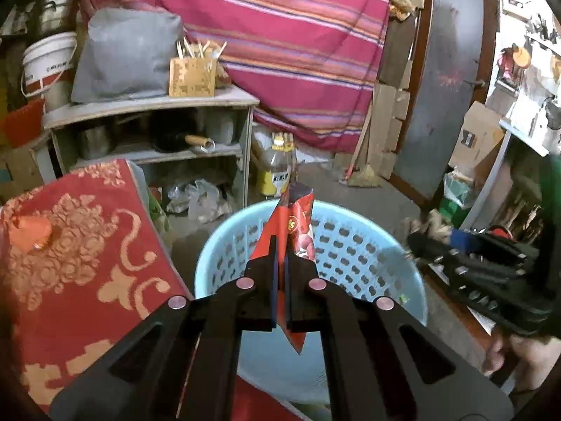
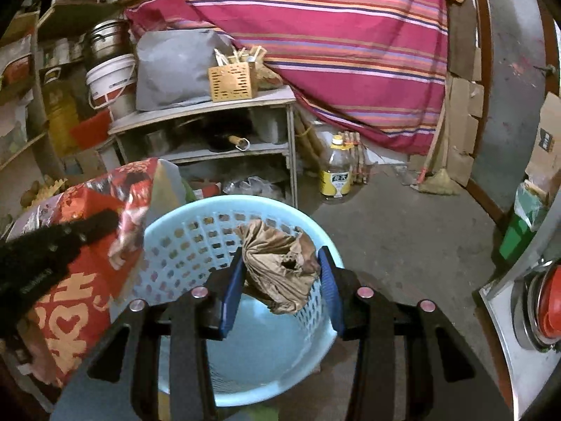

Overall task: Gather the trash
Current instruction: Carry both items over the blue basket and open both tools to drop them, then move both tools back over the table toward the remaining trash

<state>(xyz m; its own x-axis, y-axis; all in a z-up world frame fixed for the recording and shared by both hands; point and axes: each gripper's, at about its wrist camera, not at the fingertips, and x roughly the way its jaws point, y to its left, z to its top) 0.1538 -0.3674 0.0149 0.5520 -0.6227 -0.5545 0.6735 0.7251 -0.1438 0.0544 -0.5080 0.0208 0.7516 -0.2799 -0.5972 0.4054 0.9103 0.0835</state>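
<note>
A light blue perforated basket stands on the floor, its inside bare. My left gripper is shut on a flat red snack wrapper that stands edge-up over the basket's near rim. My right gripper is shut on a crumpled brown paper wad, held above the basket's opening. In the right wrist view the left gripper enters from the left, blurred, with the wrapper at its tip. In the left wrist view the right gripper shows at the right, blurred.
A red patterned cloth covers a bulky thing left of the basket. Behind stand a grey shelf unit, a yellow-labelled oil bottle and a striped hanging cloth. A broom and a metal door are at the right.
</note>
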